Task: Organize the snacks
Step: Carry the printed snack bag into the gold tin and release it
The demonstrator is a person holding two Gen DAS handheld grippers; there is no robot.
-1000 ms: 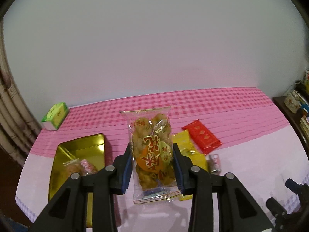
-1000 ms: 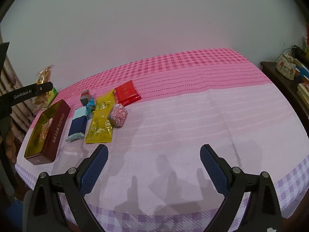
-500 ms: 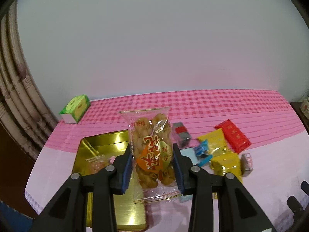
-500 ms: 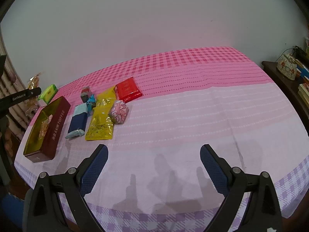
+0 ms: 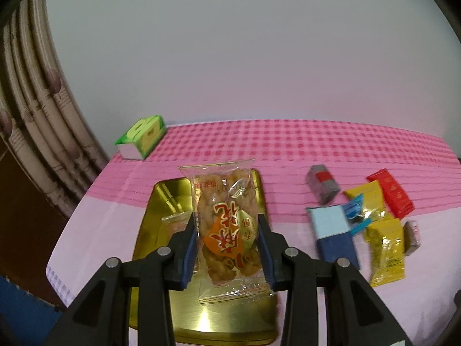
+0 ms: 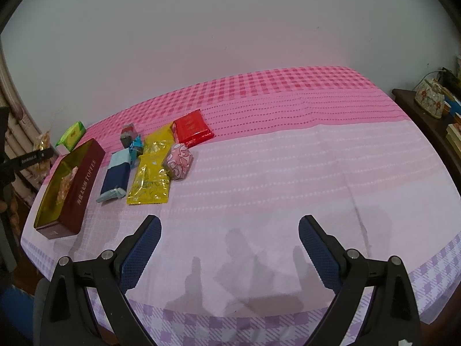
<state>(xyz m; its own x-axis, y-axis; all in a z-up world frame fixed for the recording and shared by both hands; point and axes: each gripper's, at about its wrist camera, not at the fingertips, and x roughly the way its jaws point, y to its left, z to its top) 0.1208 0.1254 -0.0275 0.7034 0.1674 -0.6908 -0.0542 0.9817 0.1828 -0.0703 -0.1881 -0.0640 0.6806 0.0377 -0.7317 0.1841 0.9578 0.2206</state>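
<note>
The left gripper (image 5: 227,248) clamps a clear snack packet (image 5: 227,227) between its blue pads (image 5: 190,248), the packet standing upright above the open gold tin (image 5: 170,196). Another wrapped snack (image 5: 175,222) lies inside the tin at about nine o'clock of the packet. At three o'clock, on the pink tablecloth (image 5: 288,144), sits a cluster — a blue bar (image 5: 334,230), yellow packets (image 5: 386,248), a red packet (image 5: 391,193) and a grey sweet (image 5: 322,184). A green box (image 5: 142,137) rests at eleven o'clock.
</note>
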